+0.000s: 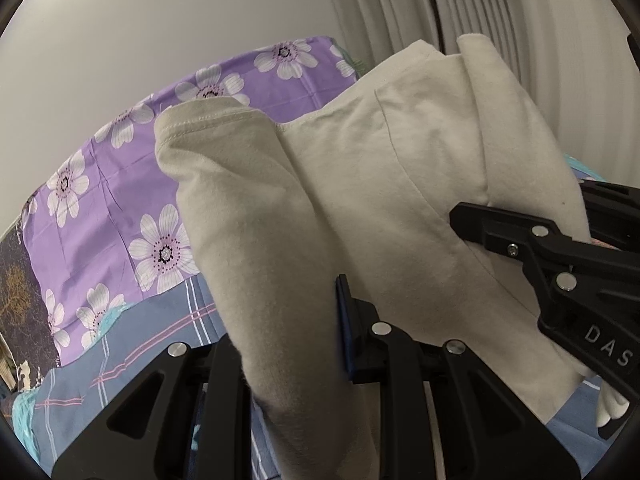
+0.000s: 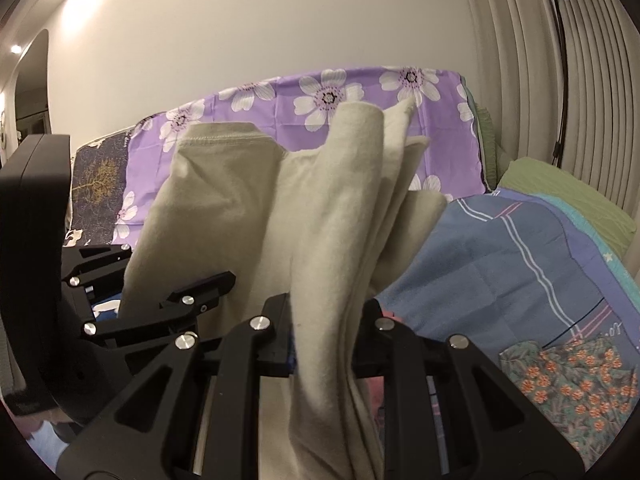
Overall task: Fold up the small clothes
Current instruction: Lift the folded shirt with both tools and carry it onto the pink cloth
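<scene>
1. Black fingers of the left tool (image 1: 304, 344) pinch a fold of the cream shirt (image 1: 360, 184), jaws almost together.
2. Right tool (image 2: 324, 340) squeezes another bunch of that same shirt (image 2: 320, 208), jaws narrow too.
3. Both tools hold the shirt up above the blue checked bedsheet (image 2: 500, 264).
4. Behind the shirt stands a purple flower cloth (image 1: 120, 184).
5. Right of the shirt lies a flowery green cloth (image 2: 568, 384).

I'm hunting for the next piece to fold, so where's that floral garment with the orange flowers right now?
The floral garment shows only in the right wrist view, at lower right, lying on the blue plaid sheet to the right of the cream garment held up in both grippers.
</scene>
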A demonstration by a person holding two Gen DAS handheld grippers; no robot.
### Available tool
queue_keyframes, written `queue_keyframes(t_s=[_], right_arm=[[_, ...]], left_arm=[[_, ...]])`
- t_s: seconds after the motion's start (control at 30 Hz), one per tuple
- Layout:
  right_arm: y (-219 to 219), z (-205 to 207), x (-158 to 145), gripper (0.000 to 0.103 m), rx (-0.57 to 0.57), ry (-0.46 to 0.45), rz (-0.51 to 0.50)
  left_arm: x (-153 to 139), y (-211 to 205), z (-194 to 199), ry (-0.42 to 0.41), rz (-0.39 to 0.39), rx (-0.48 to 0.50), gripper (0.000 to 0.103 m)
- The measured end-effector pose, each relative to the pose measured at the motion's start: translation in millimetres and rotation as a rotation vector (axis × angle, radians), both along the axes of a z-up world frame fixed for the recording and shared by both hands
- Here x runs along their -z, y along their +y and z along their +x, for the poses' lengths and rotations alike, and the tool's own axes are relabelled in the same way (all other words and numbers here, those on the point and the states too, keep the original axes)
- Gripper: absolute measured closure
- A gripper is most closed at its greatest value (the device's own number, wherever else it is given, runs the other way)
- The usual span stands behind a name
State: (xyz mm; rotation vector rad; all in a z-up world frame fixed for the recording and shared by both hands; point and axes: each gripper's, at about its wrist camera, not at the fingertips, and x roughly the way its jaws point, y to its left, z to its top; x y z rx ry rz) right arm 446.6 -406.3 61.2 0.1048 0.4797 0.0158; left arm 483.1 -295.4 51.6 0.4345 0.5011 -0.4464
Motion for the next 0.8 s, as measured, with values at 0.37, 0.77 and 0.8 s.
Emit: queue_keyframes(t_s=[0.37,0.77,0.8], right_arm=[[-19.0,50.9,141.7,0.069,0.177,0.400,-0.202],[-77.4,6.3,168.0,0.070,0.353,0.447,0.140],[-76.9,-1.6,163.6,0.070,0.353,0.411,0.151]], left_arm=[[102.4,2.3,42.0,0.041,0.259,-0.160,0.056],[102.8,60.1,19.5,0.049,0.208,-0.251,0.050],[98.9,70.0,9.4,0.046,0.172,-0.250,0.050]])
